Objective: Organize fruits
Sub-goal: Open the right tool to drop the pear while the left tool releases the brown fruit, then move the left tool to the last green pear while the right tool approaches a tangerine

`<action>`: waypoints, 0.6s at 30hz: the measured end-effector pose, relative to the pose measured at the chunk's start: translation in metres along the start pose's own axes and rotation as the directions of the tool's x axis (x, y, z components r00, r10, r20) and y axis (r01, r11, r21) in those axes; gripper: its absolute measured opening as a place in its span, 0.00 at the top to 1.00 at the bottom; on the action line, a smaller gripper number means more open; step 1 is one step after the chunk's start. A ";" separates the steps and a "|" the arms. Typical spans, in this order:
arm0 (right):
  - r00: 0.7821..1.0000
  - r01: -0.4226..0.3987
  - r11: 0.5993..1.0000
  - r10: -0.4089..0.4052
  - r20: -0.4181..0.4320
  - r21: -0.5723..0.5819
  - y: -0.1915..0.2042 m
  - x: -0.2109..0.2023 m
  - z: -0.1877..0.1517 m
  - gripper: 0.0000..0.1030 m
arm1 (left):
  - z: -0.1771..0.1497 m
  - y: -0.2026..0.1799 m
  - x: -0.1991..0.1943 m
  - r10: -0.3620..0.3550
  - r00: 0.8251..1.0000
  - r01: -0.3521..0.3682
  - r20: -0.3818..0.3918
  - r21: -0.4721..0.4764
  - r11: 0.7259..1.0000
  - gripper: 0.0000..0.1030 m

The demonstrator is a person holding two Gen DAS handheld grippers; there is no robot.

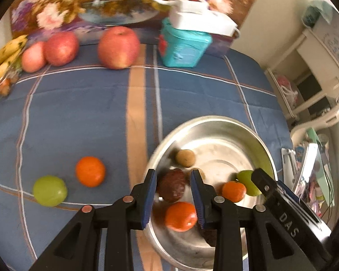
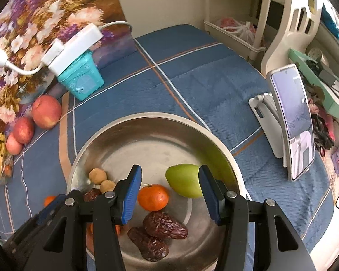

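status: partly complete. the steel bowl [image 2: 147,122] sits on the blue plaid cloth [image 1: 79,113] and already holds a green fruit [image 2: 184,180], a tangerine [image 2: 153,197], two wrinkled dates [image 2: 165,224], and two small tan round fruits [image 2: 97,176]. a second tangerine [image 1: 180,216] shows in the bowl in the left wrist view.

outstanding: one orange tangerine [image 1: 90,171] and one green fruit [image 1: 49,190] lie on the cloth, near each other and outside the bowl to its left. three red apples [image 1: 118,47] stand at the far edge of the cloth, with bananas [image 1: 2,56] in the far left corner; whether these belong in the bowl cannot be told.

left gripper [image 1: 173,194]: jaws apart, empty, hanging over the near side of the bowl. right gripper [image 2: 169,195]: jaws apart, empty, over the bowl, with the tangerine and green fruit seen between its fingers but not gripped.

judgement: roughly half done; the two loose fruits on the cloth look like the next items.
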State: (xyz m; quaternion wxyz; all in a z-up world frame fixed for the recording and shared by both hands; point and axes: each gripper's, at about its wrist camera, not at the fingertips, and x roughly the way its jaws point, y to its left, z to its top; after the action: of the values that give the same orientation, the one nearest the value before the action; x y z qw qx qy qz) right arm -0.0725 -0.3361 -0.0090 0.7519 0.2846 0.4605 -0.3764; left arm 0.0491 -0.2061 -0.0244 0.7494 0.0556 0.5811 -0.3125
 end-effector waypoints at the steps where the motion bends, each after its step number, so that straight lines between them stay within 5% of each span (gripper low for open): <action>1: 1.000 -0.001 1.000 0.001 0.001 -0.009 0.003 -0.002 -0.002 0.47 | 0.000 0.004 -0.002 0.008 1.000 -0.008 0.003 -0.008 1.000 0.62; 5: 1.000 -0.011 0.999 0.011 -0.005 -0.032 0.011 -0.002 -0.004 0.46 | 0.003 0.022 -0.009 0.056 0.998 -0.054 0.028 -0.047 0.997 0.38; 7: 1.000 -0.017 0.999 0.017 -0.011 -0.038 0.013 -0.001 -0.005 0.35 | 0.005 0.034 -0.011 0.084 0.996 -0.081 0.030 -0.080 0.994 0.25; 14: 0.999 -0.019 0.998 0.017 -0.028 -0.058 0.021 0.005 -0.009 0.30 | 0.007 0.071 -0.010 0.180 0.983 -0.173 0.034 -0.152 0.973 0.06; 16: 0.999 -0.024 0.998 0.023 -0.028 -0.060 0.023 0.005 -0.010 0.12 | 0.006 0.082 -0.011 0.195 0.980 -0.186 0.037 -0.168 0.968 0.00; 18: 0.999 -0.033 0.997 0.031 -0.027 -0.064 0.025 0.004 -0.010 0.11 | 0.004 0.095 -0.012 0.211 0.977 -0.200 0.038 -0.190 0.961 0.00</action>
State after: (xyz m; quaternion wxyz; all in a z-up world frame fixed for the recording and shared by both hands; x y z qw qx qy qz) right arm -0.0552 -0.3157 -0.0152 0.7605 0.2722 0.4776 -0.3456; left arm 0.1018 -0.1274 -0.0384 0.7961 0.0366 0.5770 -0.1790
